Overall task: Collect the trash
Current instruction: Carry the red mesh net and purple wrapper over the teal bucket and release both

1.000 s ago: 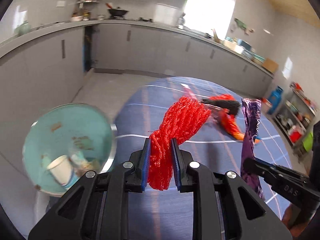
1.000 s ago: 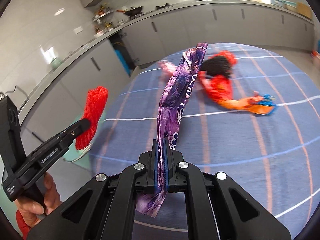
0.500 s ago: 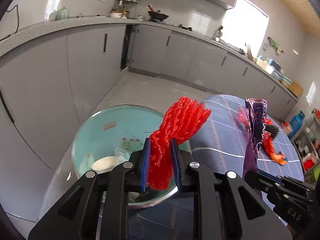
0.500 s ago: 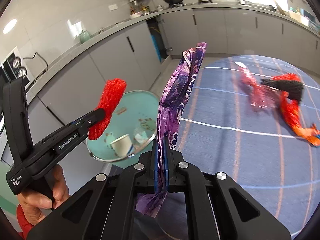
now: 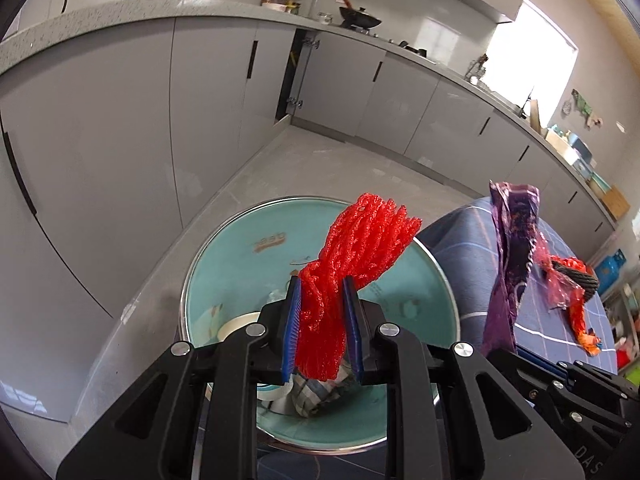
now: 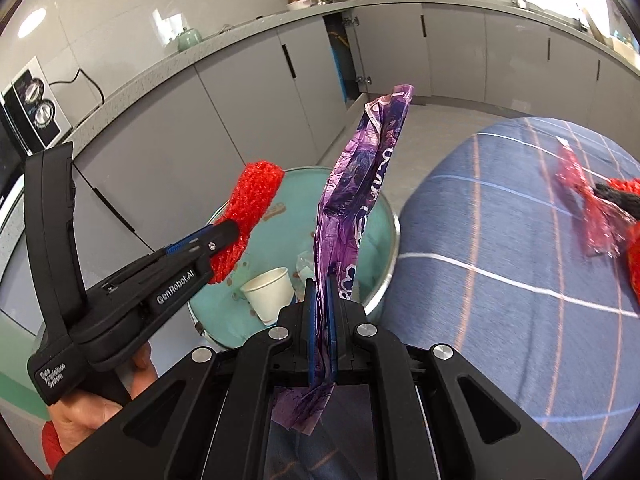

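Observation:
My left gripper (image 5: 322, 304) is shut on a red mesh net (image 5: 352, 256) and holds it above the teal trash bin (image 5: 240, 256). The net also shows in the right wrist view (image 6: 248, 216), with the left gripper (image 6: 208, 244) over the bin (image 6: 360, 216). My right gripper (image 6: 322, 300) is shut on a purple plastic wrapper (image 6: 360, 184), held upright at the bin's near right edge. The wrapper also shows in the left wrist view (image 5: 512, 248). The bin holds a white paper cup (image 6: 270, 292) and other scraps.
A round table with a blue striped cloth (image 6: 500, 240) stands right of the bin. On it lie red and orange wrappers with a black object (image 5: 572, 280). Grey kitchen cabinets (image 5: 200, 88) line the walls behind the bin.
Both grippers have swung left from over the table to over the bin, each keeping hold of its piece of trash. The bin now lies directly below the left gripper.

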{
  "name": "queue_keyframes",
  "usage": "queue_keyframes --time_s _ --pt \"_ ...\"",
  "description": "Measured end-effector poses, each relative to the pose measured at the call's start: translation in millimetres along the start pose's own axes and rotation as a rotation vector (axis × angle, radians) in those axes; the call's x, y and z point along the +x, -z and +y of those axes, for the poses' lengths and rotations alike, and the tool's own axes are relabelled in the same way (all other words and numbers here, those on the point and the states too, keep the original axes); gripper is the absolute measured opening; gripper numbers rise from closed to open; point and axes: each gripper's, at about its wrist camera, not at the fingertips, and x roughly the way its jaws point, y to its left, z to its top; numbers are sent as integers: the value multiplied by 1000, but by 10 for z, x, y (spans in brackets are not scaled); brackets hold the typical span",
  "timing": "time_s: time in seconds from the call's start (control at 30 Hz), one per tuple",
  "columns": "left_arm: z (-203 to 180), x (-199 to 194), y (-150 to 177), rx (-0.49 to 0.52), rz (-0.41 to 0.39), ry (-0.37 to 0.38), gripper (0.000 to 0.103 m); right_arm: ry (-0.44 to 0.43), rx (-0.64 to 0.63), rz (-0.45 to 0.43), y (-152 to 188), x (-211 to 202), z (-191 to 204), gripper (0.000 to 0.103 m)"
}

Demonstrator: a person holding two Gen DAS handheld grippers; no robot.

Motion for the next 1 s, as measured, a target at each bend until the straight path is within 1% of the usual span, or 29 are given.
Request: queue_keyframes --time_s 0.17,0.37,0.67,0.73,0.77,0.8,0.87,1.0 --pt "69 124 13 -21 29 -11 21 5 -15 17 -30 189 66 6" --pt "143 216 31 -35 46 -27 21 14 -42 63 -58 408 116 6" --pt "167 326 9 -36 52 -44 21 26 -30 96 -118 673 114 6" --pt "173 354 13 -35 58 -44 21 18 -28 100 -109 709 111 9" --pt "178 371 13 -39 63 -40 21 11 -26 99 -111 720 113 12" --pt "191 383 25 -42 66 -39 21 -1 -23 94 -109 723 106 23" --pt "198 397 22 -42 68 -40 22 13 -9 76 -108 695 76 40" --pt "212 411 28 -48 65 -50 26 -3 44 26 -86 520 -49 46"
